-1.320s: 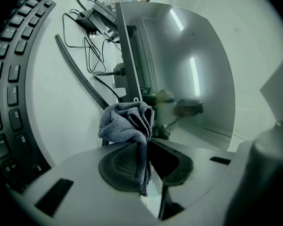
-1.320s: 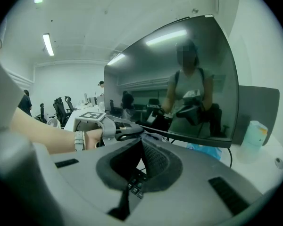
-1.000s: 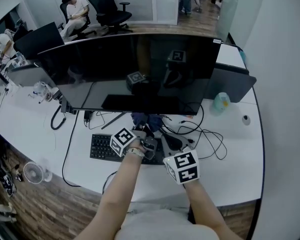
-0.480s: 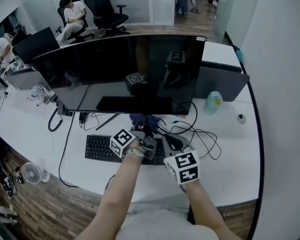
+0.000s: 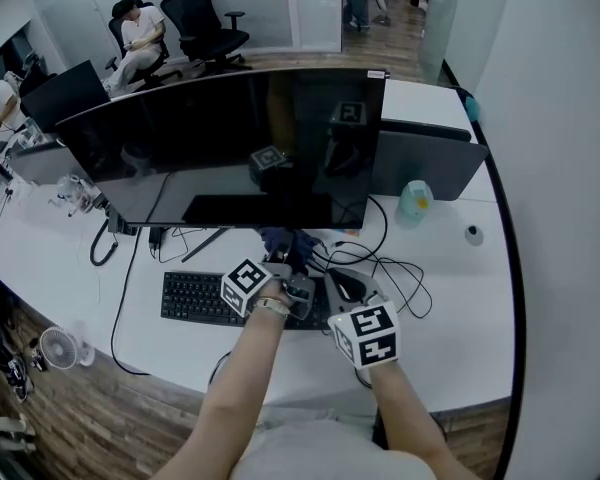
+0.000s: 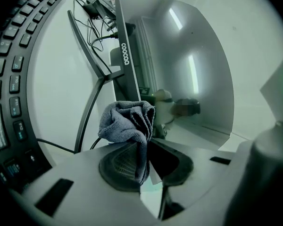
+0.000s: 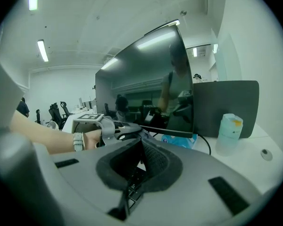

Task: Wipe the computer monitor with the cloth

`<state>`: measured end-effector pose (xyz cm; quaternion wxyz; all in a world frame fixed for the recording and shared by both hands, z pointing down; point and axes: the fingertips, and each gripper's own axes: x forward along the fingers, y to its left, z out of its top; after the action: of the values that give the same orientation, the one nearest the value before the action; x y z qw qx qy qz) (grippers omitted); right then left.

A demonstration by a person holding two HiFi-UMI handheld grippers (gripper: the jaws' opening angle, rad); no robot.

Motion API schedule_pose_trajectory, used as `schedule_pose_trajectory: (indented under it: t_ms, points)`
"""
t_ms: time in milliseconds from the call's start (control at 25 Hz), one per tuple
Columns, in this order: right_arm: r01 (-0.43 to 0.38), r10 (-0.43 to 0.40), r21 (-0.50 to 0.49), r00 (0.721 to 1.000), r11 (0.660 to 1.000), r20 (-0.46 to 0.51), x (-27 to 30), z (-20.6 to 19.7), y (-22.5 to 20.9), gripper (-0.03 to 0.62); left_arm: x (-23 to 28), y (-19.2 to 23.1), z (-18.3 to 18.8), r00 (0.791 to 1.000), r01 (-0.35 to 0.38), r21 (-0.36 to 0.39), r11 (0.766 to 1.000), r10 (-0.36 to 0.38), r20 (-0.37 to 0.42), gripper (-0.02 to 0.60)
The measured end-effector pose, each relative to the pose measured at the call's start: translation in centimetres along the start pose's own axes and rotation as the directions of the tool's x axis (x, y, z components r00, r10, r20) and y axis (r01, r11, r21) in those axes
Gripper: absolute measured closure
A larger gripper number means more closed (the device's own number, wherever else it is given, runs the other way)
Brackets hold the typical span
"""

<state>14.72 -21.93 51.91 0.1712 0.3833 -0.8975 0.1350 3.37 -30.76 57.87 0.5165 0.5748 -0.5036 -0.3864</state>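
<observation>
Cloth [image 6: 127,121] held in the left gripper [image 6: 144,160]: in the left gripper view I read the two jaws as clamped on a grey microfibre wad, a fold pinched between the pads and the rest bunched above the tips. In the head view the left gripper [image 5: 288,264] sits at lower centre of the frame, and the cloth [image 5: 284,240] lies just under the bottom edge of the computer monitor [image 5: 230,138], above the far rim of the keyboard [image 5: 195,296]. I see a gap between wad and glass there, so I judge that the cloth is not yet on the screen. The right gripper [image 5: 345,284] rests beside it, lower centre-right of the frame. In the right gripper view its jaws [image 7: 139,160] stand together with nothing between them. The wide, dark monitor fills the upper middle of the head view and mirrors both marker cubes. A pale bottle [image 5: 413,201] stands to its right on the white desk [image 5: 460,308], among loose cables [image 5: 395,273]. Progress, as I judge it: the pick-up is done, while the wiping proper has not begun. The full width of the screen is left to cover, and I cannot tell from these views whether any part of it is already clean.
</observation>
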Motion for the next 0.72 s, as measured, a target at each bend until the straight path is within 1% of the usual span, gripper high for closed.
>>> schedule_pose_trajectory:
  t_ms: [120, 360, 720]
  points:
    - [0.008, -0.008, 0.008, 1.0, 1.0, -0.001, -0.3, -0.2, -0.6, 0.586, 0.3, -0.2, -0.6, 1.0, 0.006, -0.007, 1.0, -0.006, -0.002, 0.522]
    - [0.018, -0.018, 0.024, 1.0, 1.0, 0.002, -0.7, -0.5, -1.5, 0.586, 1.0, -0.6, -2.6, 0.999, 0.015, -0.015, 1.0, -0.015, -0.042, 0.522]
    - [0.047, -0.047, 0.045, 0.999, 0.998, 0.011, -1.8, -0.7, -3.5, 0.586, 2.3, -1.3, -5.9, 0.994, 0.028, 0.005, 1.0, -0.028, -0.104, 0.522]
